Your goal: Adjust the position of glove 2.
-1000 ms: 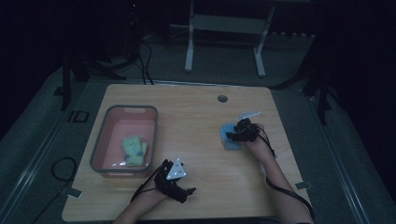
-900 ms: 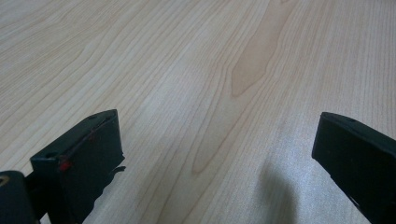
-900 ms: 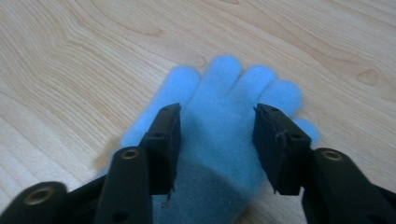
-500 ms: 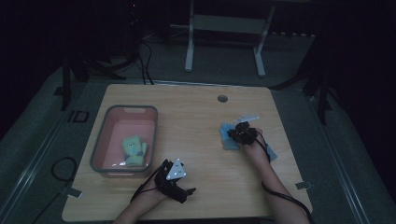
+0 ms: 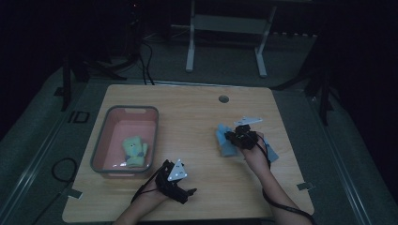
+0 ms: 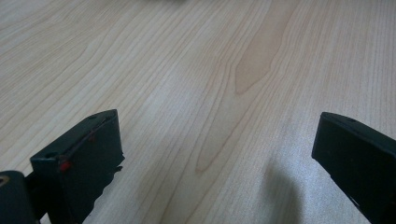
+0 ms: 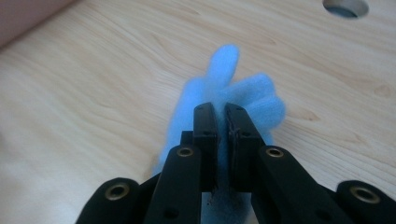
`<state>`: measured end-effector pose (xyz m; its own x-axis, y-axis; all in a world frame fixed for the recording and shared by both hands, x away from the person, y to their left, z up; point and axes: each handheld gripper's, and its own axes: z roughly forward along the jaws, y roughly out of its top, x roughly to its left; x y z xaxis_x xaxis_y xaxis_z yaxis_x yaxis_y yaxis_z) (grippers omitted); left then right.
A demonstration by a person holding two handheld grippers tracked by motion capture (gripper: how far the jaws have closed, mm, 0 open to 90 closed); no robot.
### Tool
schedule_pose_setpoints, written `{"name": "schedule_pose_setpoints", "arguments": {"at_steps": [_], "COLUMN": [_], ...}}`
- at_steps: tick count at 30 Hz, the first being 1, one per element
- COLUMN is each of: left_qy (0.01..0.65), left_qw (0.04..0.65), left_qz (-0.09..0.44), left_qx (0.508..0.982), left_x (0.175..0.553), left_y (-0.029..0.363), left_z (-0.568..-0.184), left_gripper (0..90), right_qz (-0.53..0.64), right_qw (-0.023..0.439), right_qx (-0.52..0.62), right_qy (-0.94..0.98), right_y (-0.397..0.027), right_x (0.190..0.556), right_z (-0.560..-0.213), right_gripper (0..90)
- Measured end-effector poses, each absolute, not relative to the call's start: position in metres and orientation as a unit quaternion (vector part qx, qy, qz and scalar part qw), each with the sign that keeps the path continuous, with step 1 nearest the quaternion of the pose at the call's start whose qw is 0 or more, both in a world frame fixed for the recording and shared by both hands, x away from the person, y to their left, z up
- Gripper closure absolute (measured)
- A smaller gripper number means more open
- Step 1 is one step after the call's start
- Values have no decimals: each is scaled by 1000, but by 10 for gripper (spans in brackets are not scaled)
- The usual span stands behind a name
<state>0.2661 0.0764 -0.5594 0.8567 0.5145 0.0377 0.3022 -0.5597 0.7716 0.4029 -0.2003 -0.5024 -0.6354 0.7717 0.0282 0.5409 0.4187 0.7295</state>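
We find the right gripper (image 7: 220,112) clamped on a blue fuzzy glove (image 7: 233,93); its jaws have just been closing and now stand nearly together, pinching the fabric. The glove sits at the right of the wooden table (image 5: 197,117), in front of the round cable hole (image 5: 224,99). In the right gripper view its long axis runs away from the jaws, with the rounded fingers pointing toward that hole. The material looks soft and fleecy. The left gripper (image 5: 180,185) rests near the front edge, jaws wide apart and holding nothing, beside a pink plastic bin (image 5: 101,150) containing a green glove (image 5: 133,150).
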Motion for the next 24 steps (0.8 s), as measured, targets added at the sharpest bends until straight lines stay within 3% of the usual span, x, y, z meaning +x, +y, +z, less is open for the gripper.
{"name": "schedule_pose_setpoints", "arguments": {"at_steps": [12, 20, 24], "left_qy": [230, 227, 223], "left_qw": [405, 403, 400], "left_qz": [132, 133, 131], "left_qx": [875, 876, 879], "left_x": [265, 266, 265], "left_y": [76, 76, 75], "left_z": [-559, -560, -561], "left_gripper": [21, 21, 21], "right_qz": [398, 365, 342], "right_qw": [149, 128, 112], "right_qx": [387, 400, 392], "right_qy": [818, 831, 846], "right_y": [-185, -178, -178], "right_x": [350, 343, 346], "right_z": [-474, -518, -544], "right_gripper": [840, 838, 688]}}
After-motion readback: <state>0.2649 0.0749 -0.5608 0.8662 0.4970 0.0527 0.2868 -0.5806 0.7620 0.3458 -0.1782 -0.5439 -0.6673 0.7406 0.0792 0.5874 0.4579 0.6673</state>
